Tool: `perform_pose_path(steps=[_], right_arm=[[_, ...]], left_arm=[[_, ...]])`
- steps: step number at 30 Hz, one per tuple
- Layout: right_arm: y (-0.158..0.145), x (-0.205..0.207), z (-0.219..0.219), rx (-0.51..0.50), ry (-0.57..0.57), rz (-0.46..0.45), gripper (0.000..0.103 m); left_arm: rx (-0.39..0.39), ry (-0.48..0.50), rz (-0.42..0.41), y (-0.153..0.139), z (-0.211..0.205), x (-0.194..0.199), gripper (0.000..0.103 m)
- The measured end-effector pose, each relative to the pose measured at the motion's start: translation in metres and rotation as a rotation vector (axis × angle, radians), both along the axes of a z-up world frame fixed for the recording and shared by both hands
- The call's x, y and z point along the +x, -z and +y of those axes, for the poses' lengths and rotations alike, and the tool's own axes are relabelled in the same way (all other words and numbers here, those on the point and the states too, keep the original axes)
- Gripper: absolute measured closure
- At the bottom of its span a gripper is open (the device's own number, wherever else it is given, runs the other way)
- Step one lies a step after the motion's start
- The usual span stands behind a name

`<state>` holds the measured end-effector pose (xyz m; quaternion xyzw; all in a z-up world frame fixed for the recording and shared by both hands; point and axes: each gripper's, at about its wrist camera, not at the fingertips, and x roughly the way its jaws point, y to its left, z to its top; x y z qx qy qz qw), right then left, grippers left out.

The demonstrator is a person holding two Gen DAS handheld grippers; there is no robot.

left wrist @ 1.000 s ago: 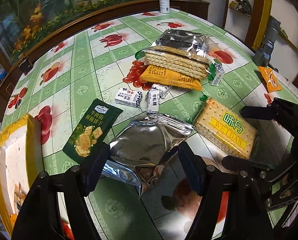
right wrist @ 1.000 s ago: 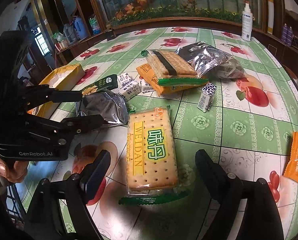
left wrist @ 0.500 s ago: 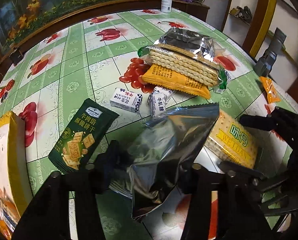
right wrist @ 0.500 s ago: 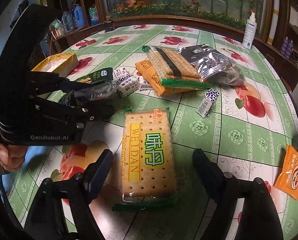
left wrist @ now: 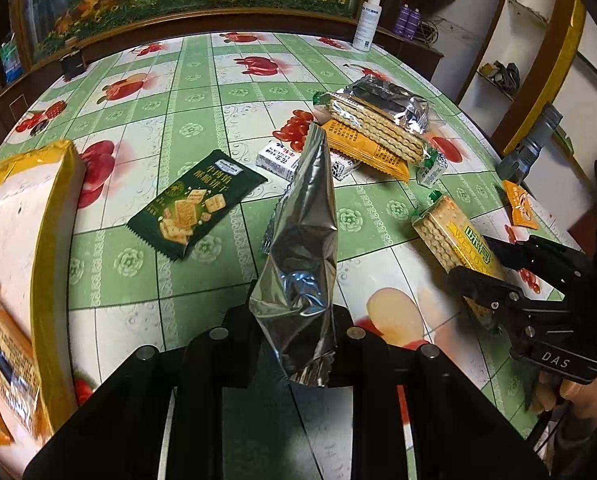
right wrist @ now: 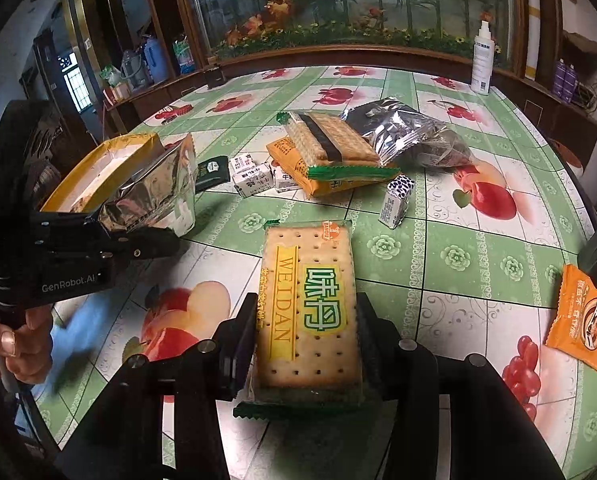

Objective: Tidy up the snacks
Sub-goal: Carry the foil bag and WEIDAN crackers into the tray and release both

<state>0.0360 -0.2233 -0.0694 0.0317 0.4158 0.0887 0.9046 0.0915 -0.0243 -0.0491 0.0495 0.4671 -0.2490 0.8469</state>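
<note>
Left gripper [left wrist: 298, 344] clenched on silver foil bag [left wrist: 304, 248], lifted clear of the green flowered table [left wrist: 202, 92], just beside yellow box [left wrist: 54, 240]. Right gripper [right wrist: 306, 340] closing around cracker pack [right wrist: 310, 304]; pack lying flat on table between the fingers, pads at both long edges. Other snacks piled beyond.

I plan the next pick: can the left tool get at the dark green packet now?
Probably not yet: the left tool is shut on the silver bag. The green packet lies uncovered on the table.
</note>
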Motion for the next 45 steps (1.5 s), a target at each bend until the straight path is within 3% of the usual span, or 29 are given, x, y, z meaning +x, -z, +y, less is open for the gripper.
perform_pose_path(steps=[5, 12, 22, 45], right_arm=[[-0.011, -0.006, 0.009, 0.041, -0.028, -0.023, 0.056], [-0.023, -0.011, 0.037, 0.093, -0.102, -0.049, 0.056], [-0.032, -0.005, 0.081, 0.141, -0.215, -0.059, 0.056], [-0.044, 0.045, 0.202, 0.199, -0.446, -0.042, 0.056]], left_arm=[[-0.052, -0.08, -0.016, -0.015, 0.03, -0.019, 0.084], [-0.055, -0.239, -0.061, -0.032, 0.074, -0.039, 0.083], [0.016, -0.402, -0.111, -0.04, 0.116, -0.051, 0.083], [-0.017, -0.583, -0.055, -0.023, 0.198, -0.032, 0.083]])
